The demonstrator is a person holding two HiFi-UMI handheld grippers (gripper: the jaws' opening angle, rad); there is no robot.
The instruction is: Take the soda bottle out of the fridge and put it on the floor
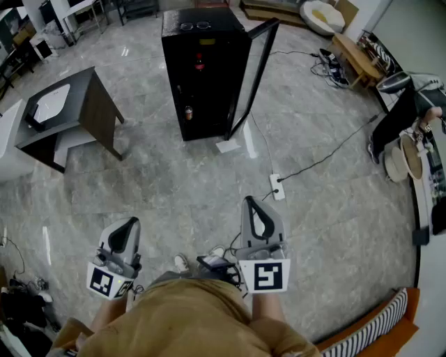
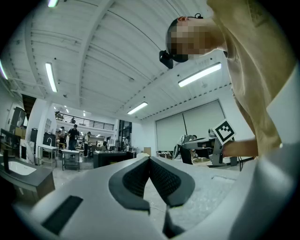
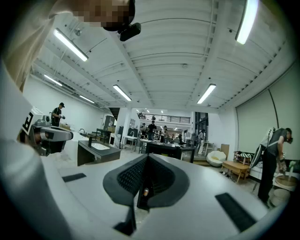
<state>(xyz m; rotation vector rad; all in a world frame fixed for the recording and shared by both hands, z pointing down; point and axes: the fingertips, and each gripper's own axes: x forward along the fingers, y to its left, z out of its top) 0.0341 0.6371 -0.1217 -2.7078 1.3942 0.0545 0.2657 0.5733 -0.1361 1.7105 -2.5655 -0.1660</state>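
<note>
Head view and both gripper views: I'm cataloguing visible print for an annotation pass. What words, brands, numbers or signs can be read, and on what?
No readable text in any view.
Marker cubes on the left gripper and right gripper: black-and-white square patterns only, no letters or digits.
Upper bottle and lower bottle in the fridge: labels too small to read.

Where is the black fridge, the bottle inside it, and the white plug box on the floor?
fridge (image 1: 209, 84), head view, its open front.
bottle (image 1: 188, 112), head view, its body on a low shelf.
plug box (image 1: 277, 187), head view, its white top.
</note>
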